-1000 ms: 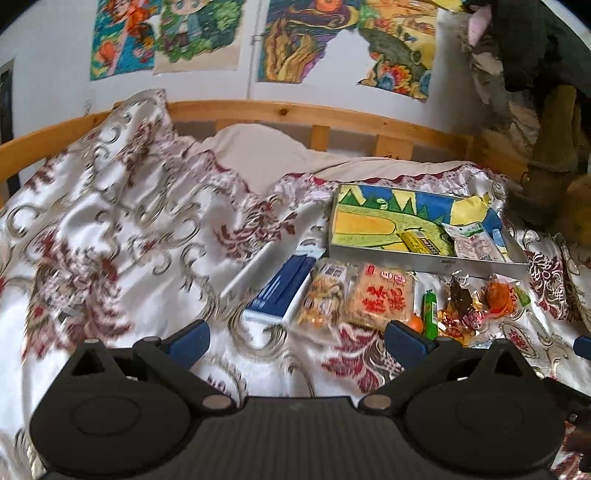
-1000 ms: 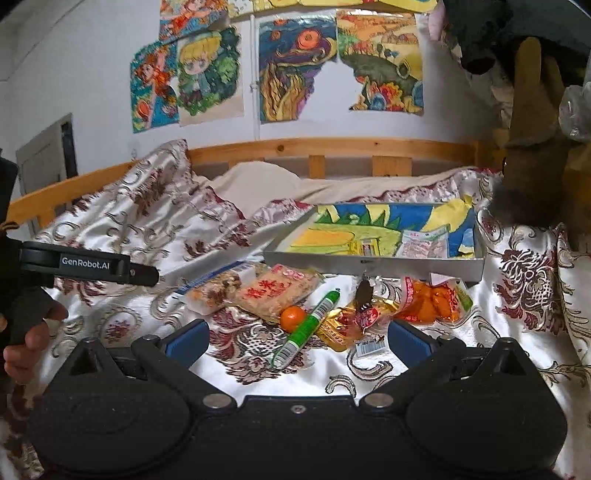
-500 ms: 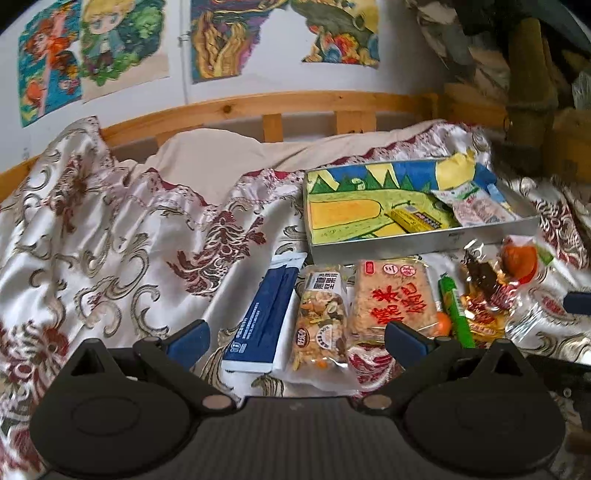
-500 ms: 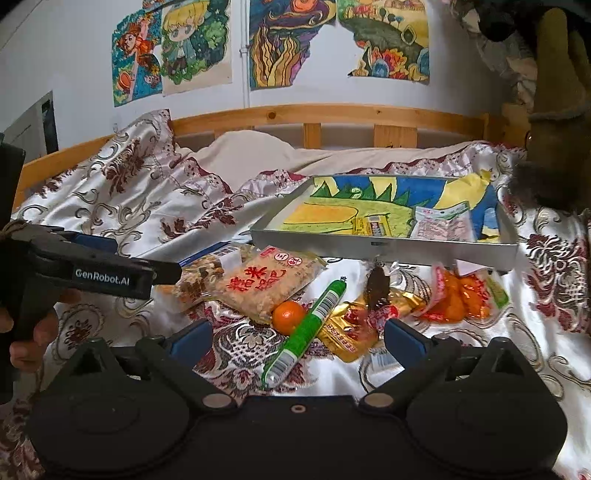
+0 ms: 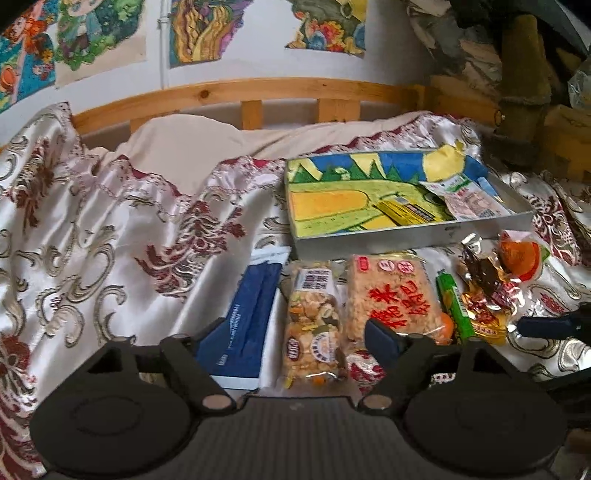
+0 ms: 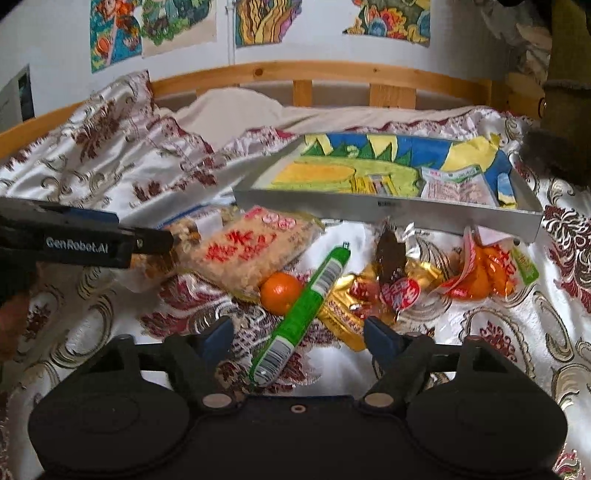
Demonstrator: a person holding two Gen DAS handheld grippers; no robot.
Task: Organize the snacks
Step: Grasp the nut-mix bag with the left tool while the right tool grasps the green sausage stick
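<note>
Green sausage stick: on the bed, near of tray, long axis near-left to far-right, lying between right tongs, released; left tongs released, farther left.

Colourful cartoon posters hang above a wooden bed rail; a floral satin bedspread lies below the rail.

Bedroom: wooden bed frame, bedspread
</note>
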